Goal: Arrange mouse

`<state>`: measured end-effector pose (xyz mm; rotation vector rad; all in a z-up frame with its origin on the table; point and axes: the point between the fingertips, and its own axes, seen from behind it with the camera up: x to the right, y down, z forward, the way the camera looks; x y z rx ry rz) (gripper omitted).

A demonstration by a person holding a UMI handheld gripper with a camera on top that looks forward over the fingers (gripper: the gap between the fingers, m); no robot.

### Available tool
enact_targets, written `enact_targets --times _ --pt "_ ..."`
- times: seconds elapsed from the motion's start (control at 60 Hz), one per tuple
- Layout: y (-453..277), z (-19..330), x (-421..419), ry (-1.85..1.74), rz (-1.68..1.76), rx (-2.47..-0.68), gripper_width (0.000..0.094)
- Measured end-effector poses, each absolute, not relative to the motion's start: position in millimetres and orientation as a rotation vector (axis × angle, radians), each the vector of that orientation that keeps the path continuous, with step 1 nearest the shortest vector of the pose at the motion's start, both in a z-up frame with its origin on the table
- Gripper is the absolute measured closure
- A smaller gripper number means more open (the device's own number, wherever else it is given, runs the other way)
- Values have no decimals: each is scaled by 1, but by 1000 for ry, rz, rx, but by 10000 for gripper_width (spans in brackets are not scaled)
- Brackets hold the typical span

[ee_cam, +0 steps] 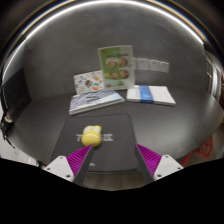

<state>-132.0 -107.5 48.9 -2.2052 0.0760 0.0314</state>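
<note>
Hovering low over the counter (40,110), the claw (111,159) has its two fingers spread wide, the purple pads (80,157) angled in from either side with a broad gap between them. Nothing is gripped. Just ahead of the fingertips, roughly centred between them and a touch nearer the left finger, a small yellow mouse (92,134) sits on a dark mat (105,132); neither pad touches it. The mat runs back between the fingers toward the claw. Beyond the mouse, further out on the counter, a booklet (96,101) lies flat, ahead and slightly left, and a second stack of papers (151,94) lies ahead to the right. Against the wall behind them stand two printed cards (116,67), one taller, with pale sheets (153,65) to their right.
</note>
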Motion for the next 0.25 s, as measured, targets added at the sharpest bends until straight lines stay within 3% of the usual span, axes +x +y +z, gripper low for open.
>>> enact_targets --times 0.25 --pt "-162 41 0 217 -137 -2217 97"
